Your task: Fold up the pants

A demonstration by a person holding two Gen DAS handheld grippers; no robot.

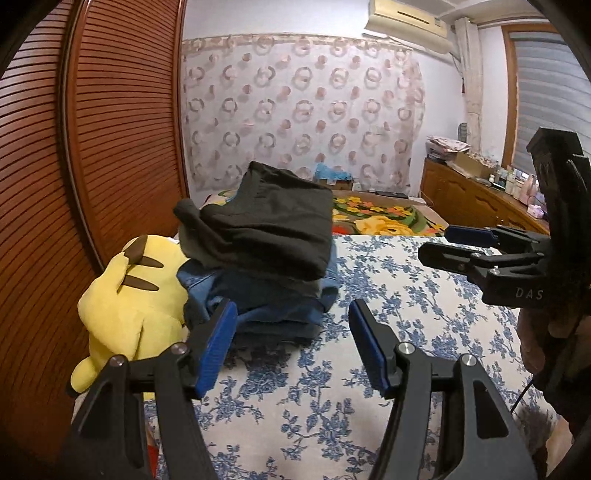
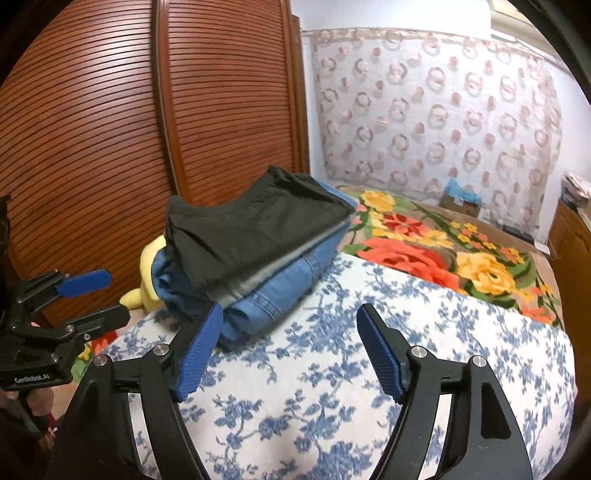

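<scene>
Left wrist view looks out between the blue ribbed pads of the left gripper [image 1: 293, 345], whose jaws stand wide apart with nothing between them, only the white bedspread printed with blue flowers [image 1: 406, 295] below. Just beyond its left pad lies the task's stack of folded pants [image 1: 266, 254]: a dark grey pair on top, blue denim beneath; I count at least two garments, and the lower layers cannot be told apart. Touching the stack's left side is one yellow plush toy with brown stripes [image 1: 129, 295], seen almost whole here. At the right edge the right gripper [image 1: 439, 245] shows from the side, empty, with a hand around its handle. Only this view takes in the wall-mounted air conditioner [image 1: 406, 22], the low wooden cabinet [image 1: 465, 195] with small items on top, and the window blind [image 1: 546, 81].

The right wrist view shows that gripper [image 2: 290, 349] from behind, jaws spread wide and holding nothing. The pants [image 2: 258, 240] lie ahead, next to its left pad, and the denim seams are clearer here. The toy [image 2: 147, 280] is mostly hidden behind the stack. Only this view shows much of the blanket with red and yellow flowers [image 2: 424, 251] past the bedspread [image 2: 424, 332]. The left gripper [image 2: 88, 299] sits at the left edge, open. Both views share the slatted brown wooden doors [image 2: 110, 129] and the ring-patterned curtain [image 2: 443, 110].
</scene>
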